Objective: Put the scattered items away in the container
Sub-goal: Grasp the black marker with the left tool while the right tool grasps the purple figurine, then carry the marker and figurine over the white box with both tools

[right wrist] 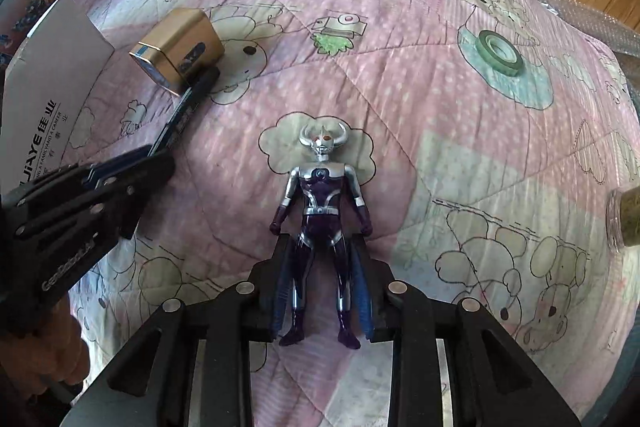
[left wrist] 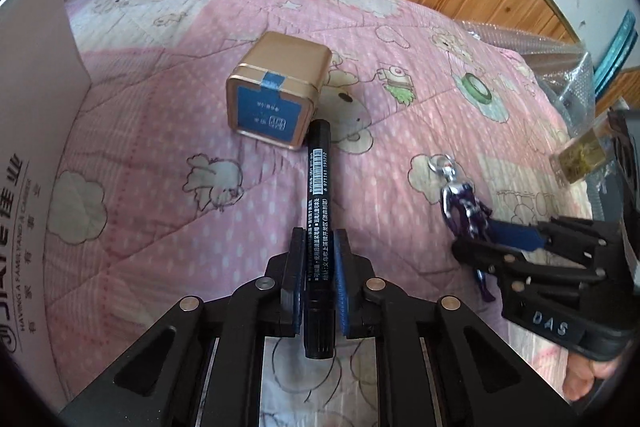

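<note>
My left gripper (left wrist: pixel 319 247) is shut on a black marker pen (left wrist: pixel 318 195), which points forward toward a gold tin with a blue label (left wrist: pixel 278 89) lying on the pink quilt. My right gripper (right wrist: pixel 320 247) is shut on the legs of a silver and purple horned toy figure (right wrist: pixel 320 203), held above the quilt. In the left wrist view the right gripper (left wrist: pixel 472 239) is at the right with the figure (left wrist: pixel 464 203). In the right wrist view the left gripper (right wrist: pixel 156 159) is at the left with the pen (right wrist: pixel 188 107) beside the tin (right wrist: pixel 180 47).
A white cardboard box wall with printed lettering (left wrist: pixel 36 115) stands at the left, also in the right wrist view (right wrist: pixel 44 95). A green tape roll (right wrist: pixel 500 51) lies on the quilt far right. A clear jar (right wrist: pixel 624 219) sits at the right edge. Bubble wrap (left wrist: pixel 560 55) and wood panelling lie behind.
</note>
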`<action>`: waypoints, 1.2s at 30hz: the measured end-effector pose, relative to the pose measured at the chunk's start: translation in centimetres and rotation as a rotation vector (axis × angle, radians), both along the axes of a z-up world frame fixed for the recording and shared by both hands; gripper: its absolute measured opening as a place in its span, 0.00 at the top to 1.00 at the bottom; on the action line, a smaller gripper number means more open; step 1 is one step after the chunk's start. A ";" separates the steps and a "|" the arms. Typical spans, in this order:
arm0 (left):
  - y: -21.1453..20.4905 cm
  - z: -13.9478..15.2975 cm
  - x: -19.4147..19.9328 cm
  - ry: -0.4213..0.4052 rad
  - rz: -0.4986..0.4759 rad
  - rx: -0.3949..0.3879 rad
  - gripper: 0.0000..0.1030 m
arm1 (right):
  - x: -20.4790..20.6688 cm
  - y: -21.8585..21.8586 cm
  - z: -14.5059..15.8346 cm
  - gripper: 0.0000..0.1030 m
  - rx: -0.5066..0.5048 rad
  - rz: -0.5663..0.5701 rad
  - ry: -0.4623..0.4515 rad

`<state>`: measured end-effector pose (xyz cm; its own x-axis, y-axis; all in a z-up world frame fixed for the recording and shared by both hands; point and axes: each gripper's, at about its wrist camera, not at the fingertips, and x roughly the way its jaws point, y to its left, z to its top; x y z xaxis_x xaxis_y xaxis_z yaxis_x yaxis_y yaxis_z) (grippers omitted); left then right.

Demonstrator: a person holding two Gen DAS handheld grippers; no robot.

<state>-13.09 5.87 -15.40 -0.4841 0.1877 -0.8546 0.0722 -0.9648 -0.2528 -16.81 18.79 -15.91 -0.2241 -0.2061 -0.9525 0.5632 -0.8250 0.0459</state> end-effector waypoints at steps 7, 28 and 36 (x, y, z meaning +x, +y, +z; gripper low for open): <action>-0.8 -0.3 1.4 0.027 0.050 -0.022 0.79 | 0.3 -0.4 -0.2 0.58 -0.020 -0.001 0.019; -5.4 6.2 7.7 0.064 0.052 -0.020 0.87 | 3.6 -2.1 6.0 0.73 -0.256 -0.038 -0.015; -8.9 9.5 11.1 0.092 0.064 -0.055 0.87 | 7.3 -5.9 8.9 0.73 -0.304 0.037 0.018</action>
